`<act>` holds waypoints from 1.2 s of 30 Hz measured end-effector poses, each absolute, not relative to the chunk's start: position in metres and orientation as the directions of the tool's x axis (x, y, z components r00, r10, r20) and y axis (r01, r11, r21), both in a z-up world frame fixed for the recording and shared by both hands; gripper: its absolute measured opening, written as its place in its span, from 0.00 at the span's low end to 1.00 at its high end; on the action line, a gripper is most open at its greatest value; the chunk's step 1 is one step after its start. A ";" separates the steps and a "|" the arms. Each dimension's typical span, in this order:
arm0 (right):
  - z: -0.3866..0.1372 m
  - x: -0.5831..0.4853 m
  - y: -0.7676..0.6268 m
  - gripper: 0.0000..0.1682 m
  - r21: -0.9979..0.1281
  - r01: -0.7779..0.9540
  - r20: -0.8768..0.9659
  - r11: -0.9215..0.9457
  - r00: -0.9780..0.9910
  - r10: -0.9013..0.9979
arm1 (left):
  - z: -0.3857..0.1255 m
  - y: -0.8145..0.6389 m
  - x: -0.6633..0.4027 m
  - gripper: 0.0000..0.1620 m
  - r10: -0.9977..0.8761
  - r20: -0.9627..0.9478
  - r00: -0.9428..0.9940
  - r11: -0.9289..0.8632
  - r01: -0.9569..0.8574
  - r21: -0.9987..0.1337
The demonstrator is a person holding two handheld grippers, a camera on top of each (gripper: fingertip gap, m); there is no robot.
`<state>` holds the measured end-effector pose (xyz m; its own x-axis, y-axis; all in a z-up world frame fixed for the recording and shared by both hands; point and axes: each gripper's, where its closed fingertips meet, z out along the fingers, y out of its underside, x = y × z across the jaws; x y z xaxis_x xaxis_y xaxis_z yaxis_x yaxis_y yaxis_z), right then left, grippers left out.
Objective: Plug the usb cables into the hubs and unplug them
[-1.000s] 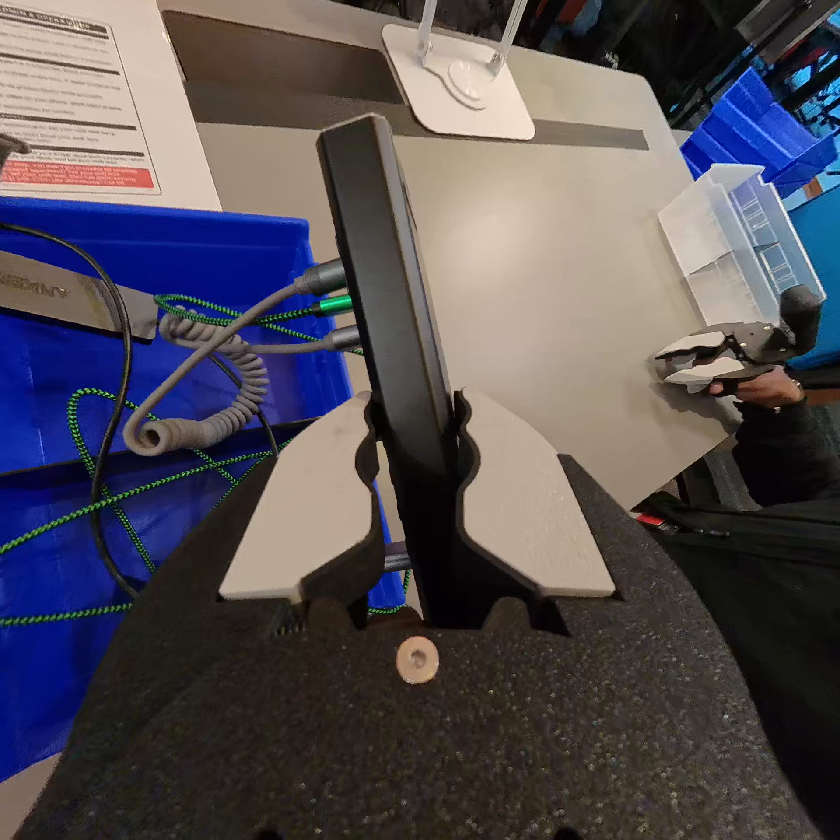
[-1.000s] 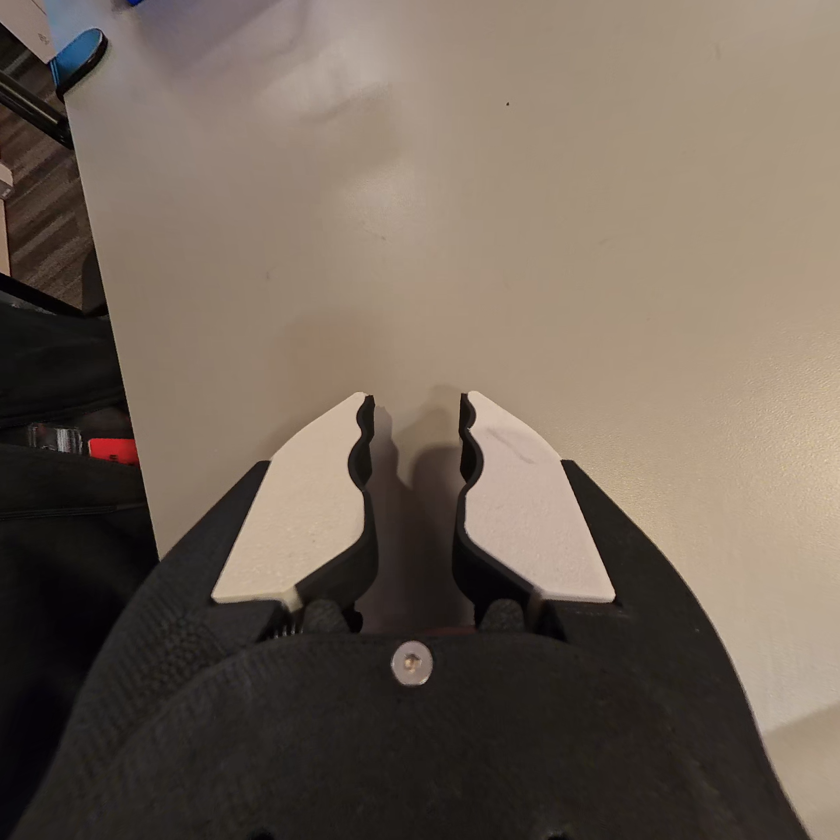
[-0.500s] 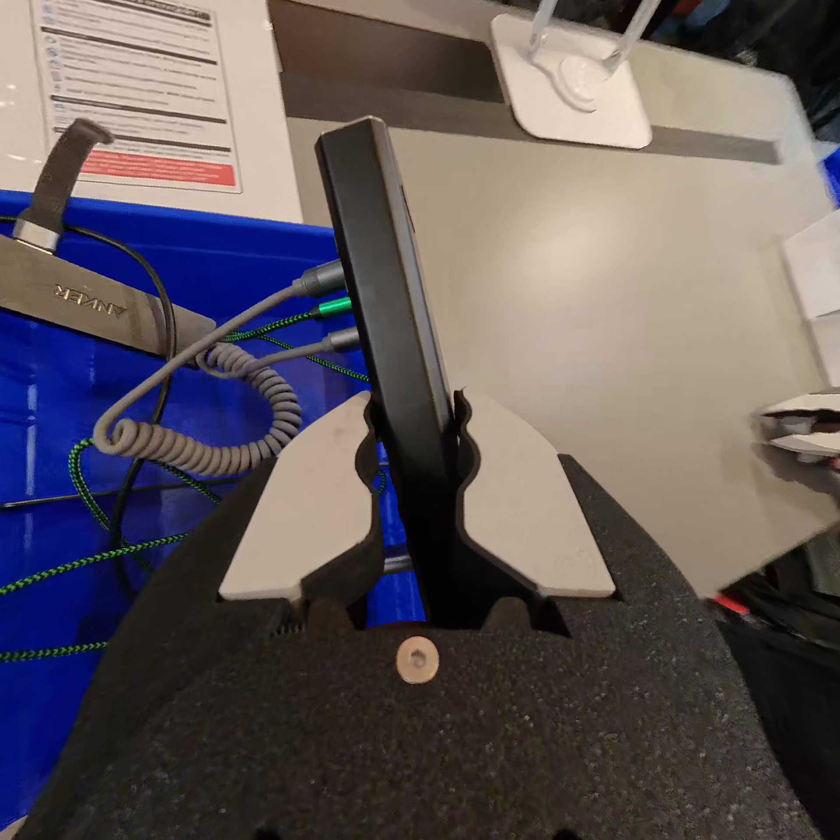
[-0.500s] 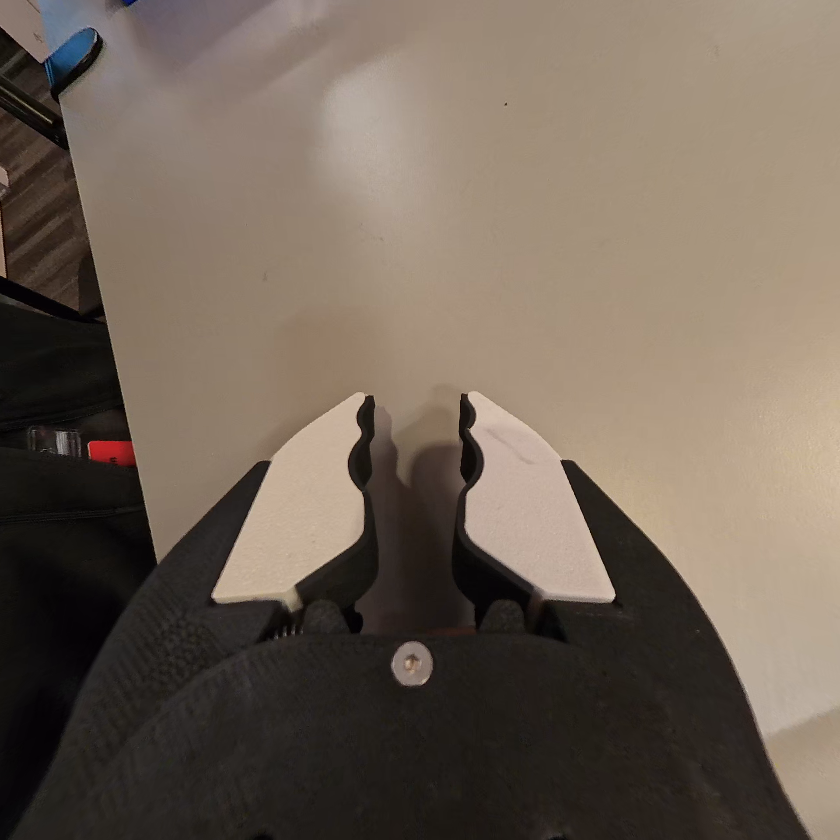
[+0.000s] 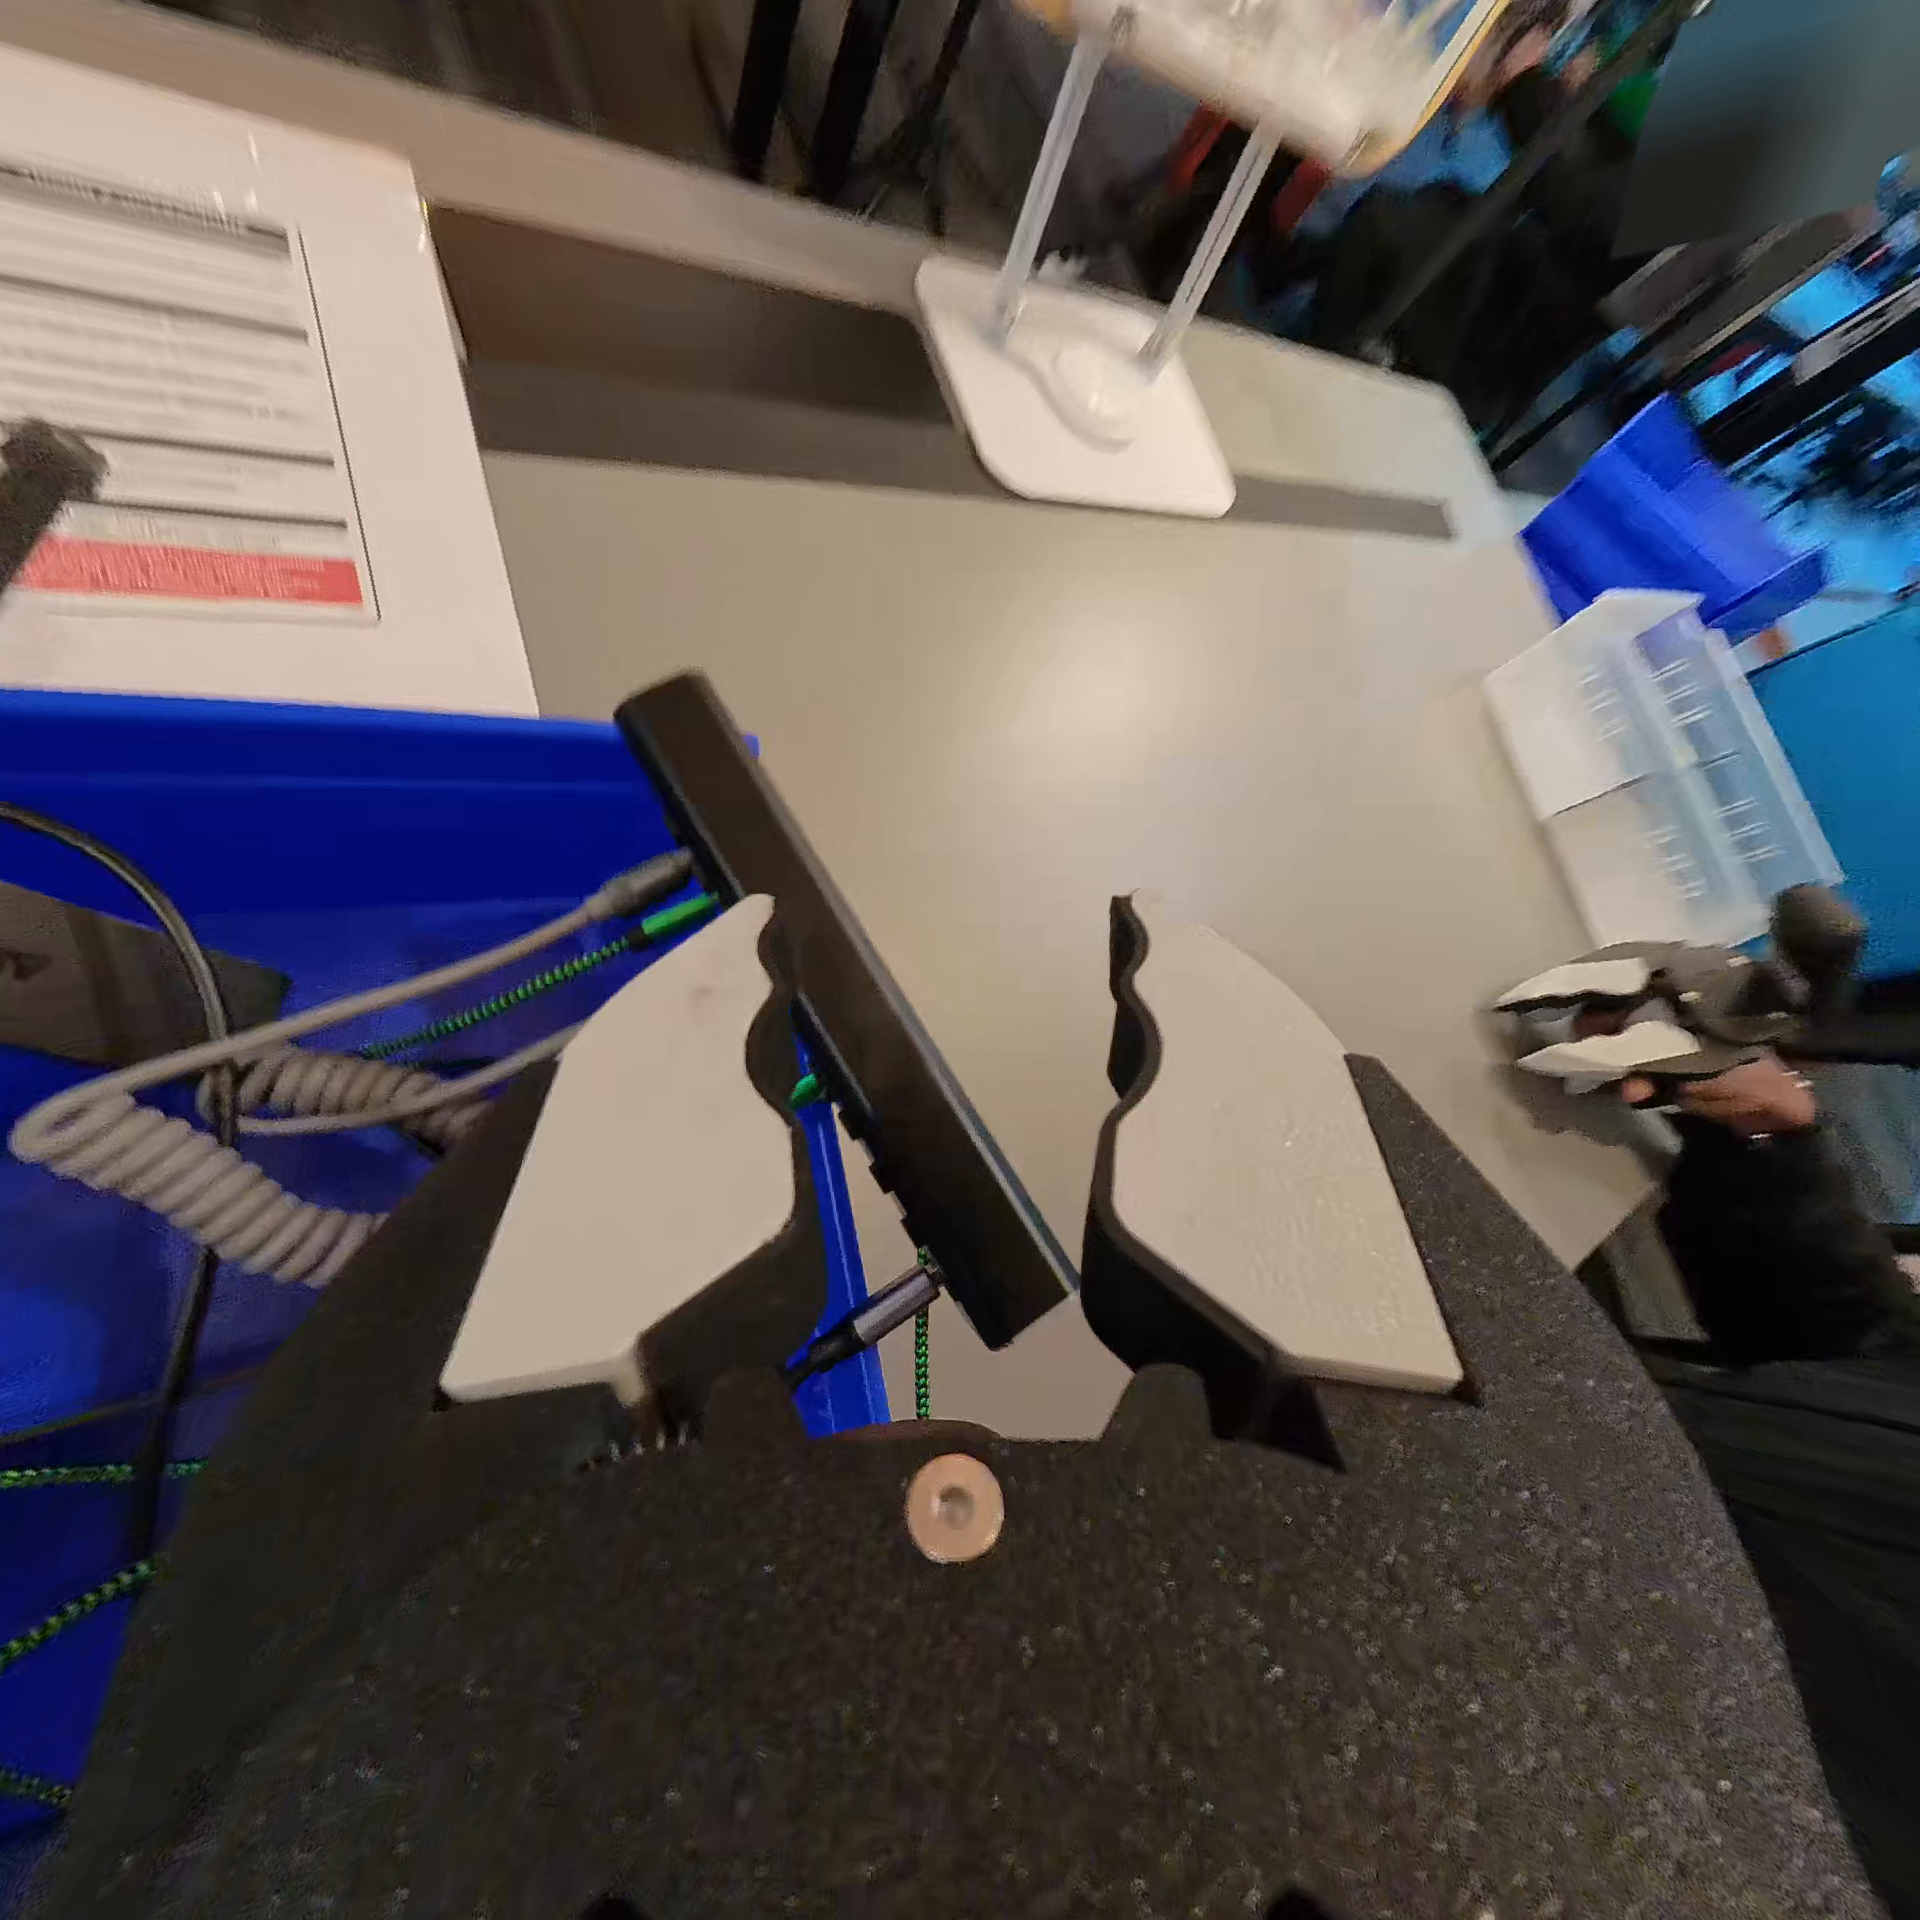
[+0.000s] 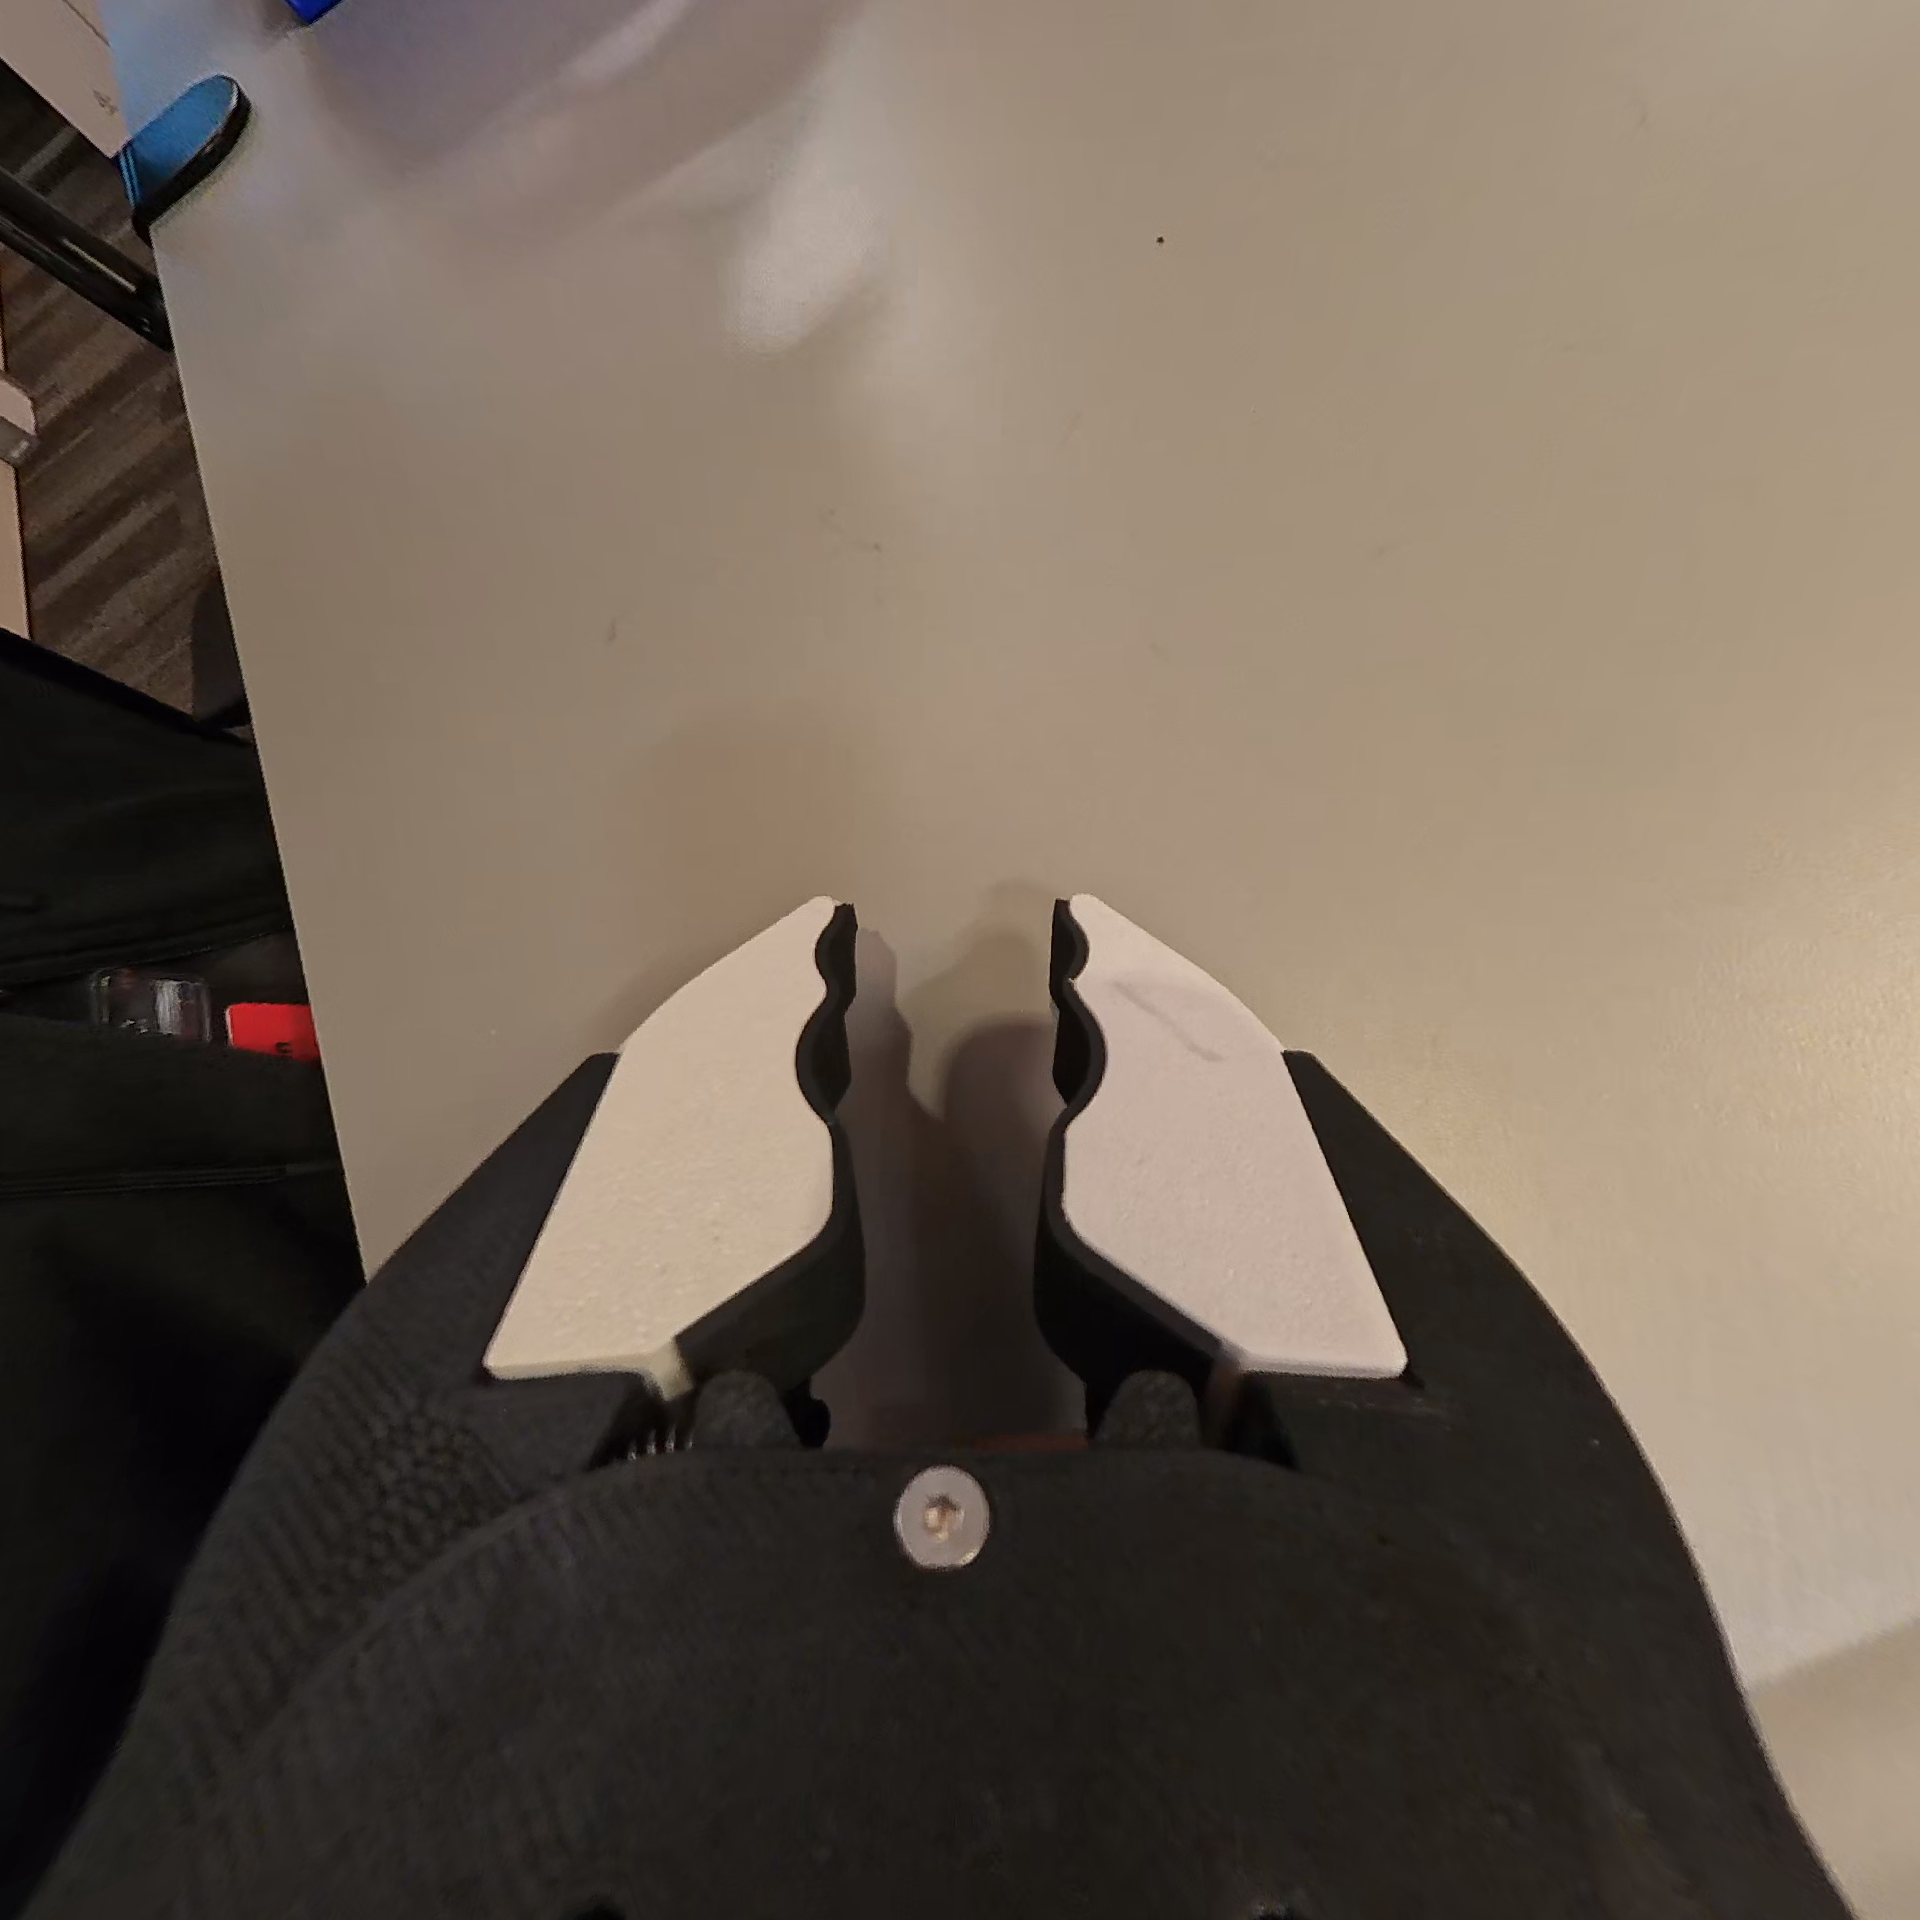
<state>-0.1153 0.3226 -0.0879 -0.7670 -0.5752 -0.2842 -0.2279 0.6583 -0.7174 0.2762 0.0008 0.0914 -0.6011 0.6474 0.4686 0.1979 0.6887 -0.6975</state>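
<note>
Tilting between the released left tool [image 5: 940, 914], the black hub [image 5: 831, 997] could be dragged off the counter [image 5: 1091, 707] by its plugged cables [image 5: 499, 977]; the right tool [image 6: 954, 914] is parted, empty.

My grey table [image 5: 1039, 727] carries a blue bin [image 5: 312, 790] at left. A white stand base [image 5: 1081, 416] sits at the top, a clear organizer [image 5: 1652, 758] at right.

My left gripper [image 5: 940, 909] stands with its jaws spread wide. My right gripper [image 6: 954, 914] hovers low with its jaws parted, gripping nothing.

Printed sheet [image 5: 177, 416] — text blurred, nothing legible
</note>
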 end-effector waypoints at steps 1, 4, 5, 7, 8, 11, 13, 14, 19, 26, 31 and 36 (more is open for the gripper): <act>-0.088 -0.115 0.323 0.21 -0.717 -0.227 -0.286 0.659 -0.767 -0.575 | 0.102 -0.004 0.283 0.35 0.646 0.478 -0.595 0.681 0.166 -0.713; -0.088 -0.115 0.322 0.21 -0.717 -0.224 -0.291 0.661 -0.765 -0.575 | 0.104 -0.037 0.326 0.32 0.556 0.377 -0.741 0.664 0.122 -0.738; -0.088 -0.115 0.322 0.21 -0.716 -0.224 -0.291 0.661 -0.764 -0.575 | 0.096 -0.049 0.343 0.32 0.505 0.344 -0.791 0.679 0.119 -0.724; -0.088 -0.115 0.322 0.21 -0.716 -0.223 -0.294 0.662 -0.763 -0.576 | 0.076 -0.068 0.364 0.32 0.417 0.352 -0.838 0.738 0.086 -0.670; -0.088 -0.115 0.322 0.21 -0.715 -0.224 -0.295 0.662 -0.762 -0.576 | 0.067 -0.076 0.370 0.32 0.382 0.369 -0.847 0.760 0.061 -0.647; -0.088 -0.115 0.322 0.21 -0.714 -0.226 -0.294 0.662 -0.762 -0.577 | 0.043 -0.097 0.382 0.31 0.328 0.328 -0.886 0.784 0.061 -0.618; -0.088 -0.115 0.322 0.21 -0.714 -0.226 -0.295 0.662 -0.761 -0.578 | 0.036 -0.114 0.392 0.31 0.331 0.210 -0.920 0.759 0.128 -0.638; -0.088 -0.115 0.323 0.21 -0.714 -0.226 -0.296 0.663 -0.761 -0.578 | 0.033 -0.123 0.397 0.30 0.331 0.149 -0.932 0.745 0.161 -0.648; -0.088 -0.115 0.323 0.21 -0.713 -0.224 -0.300 0.664 -0.759 -0.578 | 0.016 -0.149 0.409 0.32 0.385 0.090 -0.918 0.731 0.244 -0.637; -0.087 -0.116 0.322 0.20 -0.712 -0.204 -0.323 0.672 -0.755 -0.571 | 0.010 -0.155 0.410 0.24 0.421 0.307 -0.854 0.737 0.124 -0.664; -0.087 -0.117 0.321 0.20 -0.709 -0.194 -0.338 0.678 -0.750 -0.568 | 0.002 -0.157 0.416 0.30 0.377 0.389 -0.840 0.775 0.056 -0.630; -0.087 -0.117 0.321 0.19 -0.706 -0.192 -0.340 0.682 -0.752 -0.564 | 0.011 -0.158 0.410 0.15 0.441 0.349 -0.827 0.725 0.099 -0.681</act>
<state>-0.1170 0.3208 -0.0875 -0.7525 -0.5641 -0.3399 -0.1924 0.6819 -0.7057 0.4102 -0.1583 0.0110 -0.8268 0.4410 0.3491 0.0991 0.7252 -0.6813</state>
